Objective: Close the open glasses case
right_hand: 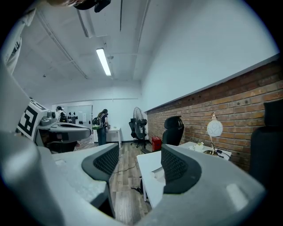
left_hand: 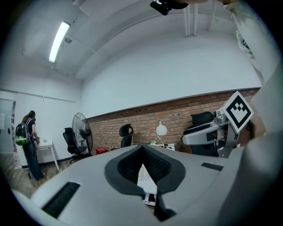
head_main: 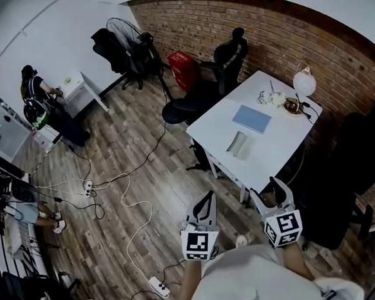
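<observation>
The open grey glasses case (head_main: 239, 144) lies on the white table (head_main: 275, 149), near its front-left part and well ahead of both grippers. In the right gripper view it shows as a pale shape (right_hand: 159, 171) on the table's near corner. My left gripper (head_main: 208, 196) is held low over the wooden floor, its jaws closed together at the tips and empty; in its own view (left_hand: 142, 149) only a thin sliver of table shows between the pads. My right gripper (head_main: 264, 188) hovers just short of the table's near corner, open and empty, its pads (right_hand: 179, 165) wide apart.
A blue flat book (head_main: 251, 118), a white globe lamp (head_main: 304, 82) and small clutter sit further back on the table. Black office chairs (head_main: 223, 72) stand beside it and one at my right (head_main: 333, 199). Cables and a power strip (head_main: 158, 285) cross the floor. A person (head_main: 41, 102) stands far left.
</observation>
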